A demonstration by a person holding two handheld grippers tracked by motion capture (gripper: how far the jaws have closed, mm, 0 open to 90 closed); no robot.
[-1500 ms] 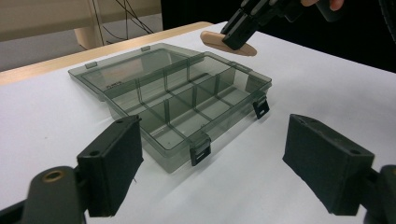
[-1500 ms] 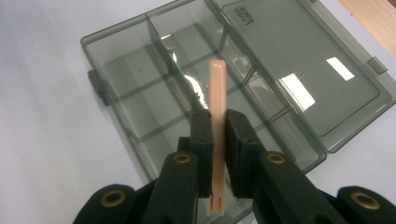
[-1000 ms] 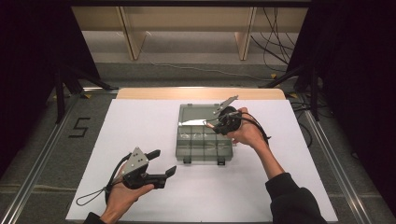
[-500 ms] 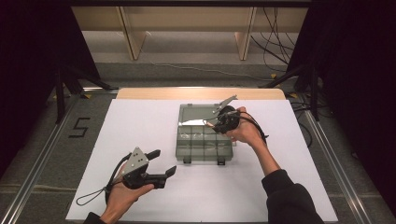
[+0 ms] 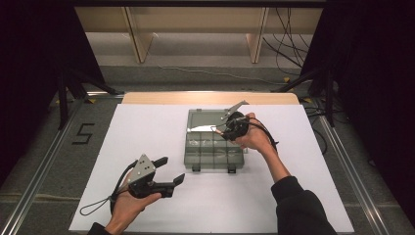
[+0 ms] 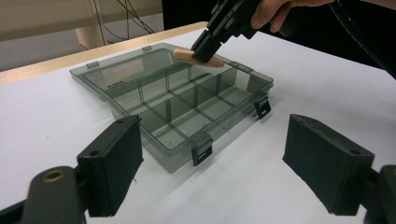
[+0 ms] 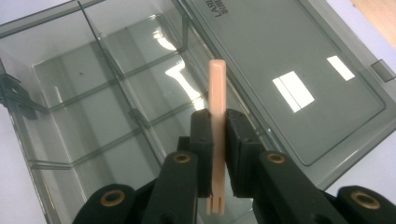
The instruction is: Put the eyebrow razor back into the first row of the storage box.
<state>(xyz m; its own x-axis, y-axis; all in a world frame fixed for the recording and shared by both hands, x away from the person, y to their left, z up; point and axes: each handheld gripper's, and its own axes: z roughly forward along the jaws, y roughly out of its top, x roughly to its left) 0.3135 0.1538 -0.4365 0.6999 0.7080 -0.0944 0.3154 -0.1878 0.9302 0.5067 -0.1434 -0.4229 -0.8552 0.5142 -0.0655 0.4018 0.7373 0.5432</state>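
Observation:
A smoke-grey plastic compartment box [image 5: 210, 157] lies open in the middle of the white table, its lid [image 5: 203, 120] folded flat behind it. My right gripper [image 5: 219, 131] hovers over the box's back right compartments, shut on a thin peach-coloured stick [image 7: 217, 88] with a notched near end. The stick points out past the jaws over the dividers [image 7: 93, 93] and beside the lid [image 7: 280, 60]. In the left gripper view that stick [image 6: 187, 55] hangs just above the box's far rim [image 6: 154, 149]. My left gripper [image 5: 170, 170] rests near the front left, open and holding nothing [image 6: 219, 168].
Two black latches [image 6: 201, 153] hang at the box's front wall. The white sheet [image 5: 147, 132] covers the table, with a wooden edge [image 5: 210, 98] at the back. Shelving legs and cables stand on the floor beyond.

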